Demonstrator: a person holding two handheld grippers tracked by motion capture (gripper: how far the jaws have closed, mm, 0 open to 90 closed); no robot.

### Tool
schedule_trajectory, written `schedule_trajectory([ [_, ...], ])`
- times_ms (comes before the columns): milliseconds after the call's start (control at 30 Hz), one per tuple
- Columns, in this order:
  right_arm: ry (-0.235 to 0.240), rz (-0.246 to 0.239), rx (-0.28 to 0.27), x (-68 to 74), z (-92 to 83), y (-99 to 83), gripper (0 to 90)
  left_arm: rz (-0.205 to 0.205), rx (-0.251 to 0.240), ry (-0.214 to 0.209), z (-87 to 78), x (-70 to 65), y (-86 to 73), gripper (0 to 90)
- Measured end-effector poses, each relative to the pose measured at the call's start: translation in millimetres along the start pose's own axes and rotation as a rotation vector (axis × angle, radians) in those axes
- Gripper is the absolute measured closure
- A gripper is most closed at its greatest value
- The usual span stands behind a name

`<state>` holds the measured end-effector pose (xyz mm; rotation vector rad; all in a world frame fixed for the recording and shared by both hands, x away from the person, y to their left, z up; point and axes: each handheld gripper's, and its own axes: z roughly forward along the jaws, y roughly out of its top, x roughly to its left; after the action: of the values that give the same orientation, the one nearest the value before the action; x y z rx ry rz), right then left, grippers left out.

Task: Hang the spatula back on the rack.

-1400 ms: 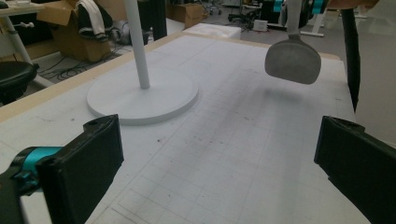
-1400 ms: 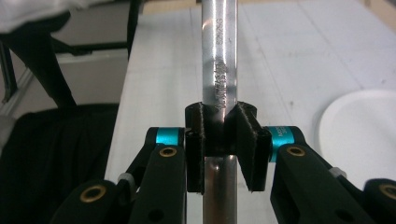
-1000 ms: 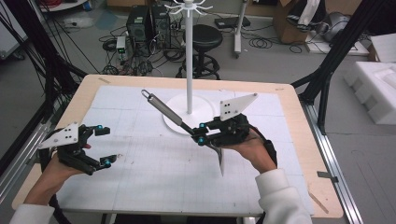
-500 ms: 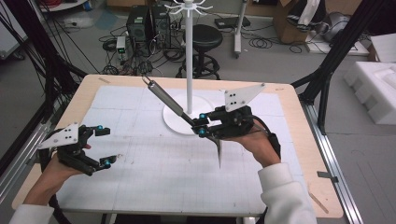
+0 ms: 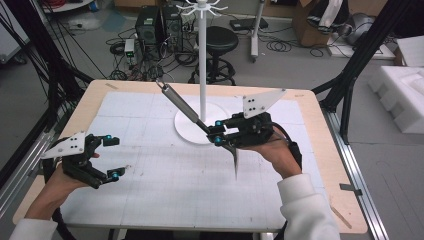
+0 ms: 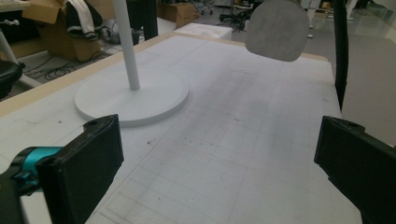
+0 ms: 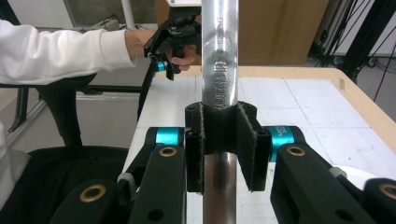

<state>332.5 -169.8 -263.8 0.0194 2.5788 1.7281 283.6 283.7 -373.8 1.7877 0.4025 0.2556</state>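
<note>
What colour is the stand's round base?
White; the round base shows best in the left gripper view.

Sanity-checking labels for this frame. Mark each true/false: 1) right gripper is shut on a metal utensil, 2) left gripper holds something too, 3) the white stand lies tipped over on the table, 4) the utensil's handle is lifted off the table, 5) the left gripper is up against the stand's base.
1) True. The right gripper is shut on the metal utensil.
2) False. The left gripper is open, with nothing between its jaws.
3) False. The white stand is upright on its round base.
4) True. The handle slants up and away from the right gripper, above the table.
5) False. The left gripper hangs near the table's left edge, well apart from the base.
</note>
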Motion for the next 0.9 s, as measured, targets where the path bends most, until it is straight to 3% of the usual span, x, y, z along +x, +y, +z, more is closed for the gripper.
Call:
schedule_trajectory([
  [300, -0.011, 0.006, 0.000, 2.1, -4.4, -4.4, 74.9, -0.003, 0.012, -0.041, 4.7, -0.9, 15.6, 1.7],
  [500, -0.015, 0.022, -0.001, 0.6, -6.3, -9.6, 74.9, 0.005, 0.013, -0.069, 8.2, -1.5, 43.5, 1.7],
  [633, -0.015, 0.026, -0.003, -1.3, -7.5, -12.9, 74.9, 0.033, 0.012, -0.096, 12.9, -2.5, 65.1, 1.7],
  [900, -0.005, 0.040, -0.030, -9.9, -10.2, -15.8, 74.9, 0.046, 0.003, -0.129, 20.9, -0.9, 92.2, 1.7],
])
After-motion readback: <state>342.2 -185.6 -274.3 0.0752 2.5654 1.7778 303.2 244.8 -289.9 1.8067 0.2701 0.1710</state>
